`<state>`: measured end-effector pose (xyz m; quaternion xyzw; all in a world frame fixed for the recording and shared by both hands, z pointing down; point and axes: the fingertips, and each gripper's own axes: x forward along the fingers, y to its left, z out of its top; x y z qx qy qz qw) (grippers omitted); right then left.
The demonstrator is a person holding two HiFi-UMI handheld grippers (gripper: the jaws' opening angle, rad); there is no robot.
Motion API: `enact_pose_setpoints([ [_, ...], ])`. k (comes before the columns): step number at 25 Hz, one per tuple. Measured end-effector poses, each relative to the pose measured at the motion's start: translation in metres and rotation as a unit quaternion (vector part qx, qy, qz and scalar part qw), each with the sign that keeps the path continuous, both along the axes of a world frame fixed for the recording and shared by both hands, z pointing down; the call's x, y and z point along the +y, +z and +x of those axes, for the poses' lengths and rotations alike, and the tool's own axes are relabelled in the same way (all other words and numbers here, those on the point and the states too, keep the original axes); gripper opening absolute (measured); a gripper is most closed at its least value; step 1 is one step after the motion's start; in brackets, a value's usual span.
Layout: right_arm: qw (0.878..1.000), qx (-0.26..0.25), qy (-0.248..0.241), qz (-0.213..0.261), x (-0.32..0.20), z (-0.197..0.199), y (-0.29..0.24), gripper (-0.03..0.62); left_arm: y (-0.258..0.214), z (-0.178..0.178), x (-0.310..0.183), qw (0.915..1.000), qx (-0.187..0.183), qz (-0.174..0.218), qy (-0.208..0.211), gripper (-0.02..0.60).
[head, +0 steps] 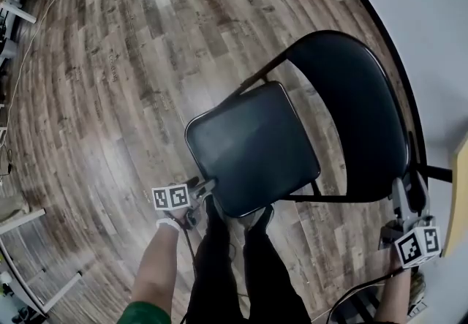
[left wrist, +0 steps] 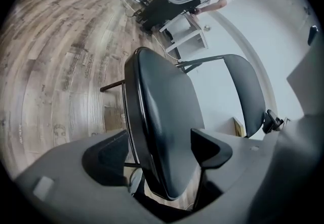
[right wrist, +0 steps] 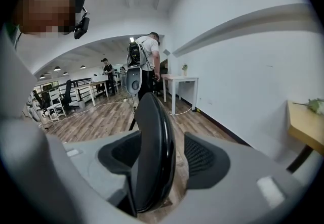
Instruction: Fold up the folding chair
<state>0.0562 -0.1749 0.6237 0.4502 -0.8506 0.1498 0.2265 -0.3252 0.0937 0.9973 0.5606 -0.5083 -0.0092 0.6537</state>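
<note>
Black padding on a thin dark frame makes up the one folding chair (head: 292,132) we see. It stands unfolded on the wood-plank floor (head: 110,81), close beside a white wall (head: 431,15). Its single seat (head: 256,147) lies level and its single backrest (head: 358,118) stands upright at the wall side. We count two grippers, one at each of those parts, and two marker cubes (head: 171,197), one on each gripper. The left gripper (head: 208,187) is at the near front corner of the seat. In the left gripper view its two jaws stand apart astride the seat's edge (left wrist: 162,112), and the frame tube shows in the gap by one pad. The other pad overlaps the padding, so we cannot quite say whether it touches, but it does not look clamped. The right gripper (head: 409,194) is at the outer edge of the backrest. In the right gripper view its two jaws stand wide on either side of the backrest (right wrist: 154,142), with floor showing between the rim and one pad, so nothing is pinched. Two legs (head: 219,264) in dark trousers stand just behind the seat's front edge. Far down the room, the right gripper view shows two people (right wrist: 147,61) standing near one white table (right wrist: 177,84).
</note>
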Motion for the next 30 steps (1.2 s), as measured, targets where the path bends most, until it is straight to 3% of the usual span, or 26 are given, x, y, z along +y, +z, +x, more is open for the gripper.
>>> enact_pose_setpoints([
  [3, 1.000, -0.010, -0.009, 0.009, -0.007, -0.004, 0.002, 0.267, 0.025, 0.001, -0.007, 0.9992, 0.026, 0.006, -0.031, 0.395],
  [7, 1.000, -0.018, -0.024, 0.003, -0.012, -0.011, 0.016, 0.267, 0.037, 0.011, -0.018, 0.9917, 0.104, 0.036, -0.066, 0.427],
  [9, 0.999, -0.027, -0.025, -0.007, -0.013, -0.013, 0.023, 0.267, 0.037, 0.022, -0.023, 0.9866, 0.143, 0.048, -0.062, 0.430],
  [12, 0.999, -0.041, -0.022, -0.019, -0.014, -0.018, 0.031, 0.267, 0.044, 0.041, -0.027, 0.9839, 0.169, 0.043, -0.037, 0.428],
  [15, 0.998, -0.051, -0.014, -0.024, -0.018, -0.020, 0.036, 0.265, 0.053, 0.045, -0.030, 0.9841, 0.172, 0.025, -0.035, 0.425],
  [19, 0.996, -0.073, -0.009, -0.042, -0.020, -0.018, 0.037, 0.195, 0.053, 0.044, -0.025, 0.9848, 0.170, 0.013, -0.034, 0.416],
  [30, 0.995, -0.085, -0.024, -0.047, -0.014, -0.023, 0.013, 0.177, 0.025, 0.044, -0.031, 0.9879, 0.142, 0.008, -0.063, 0.405],
])
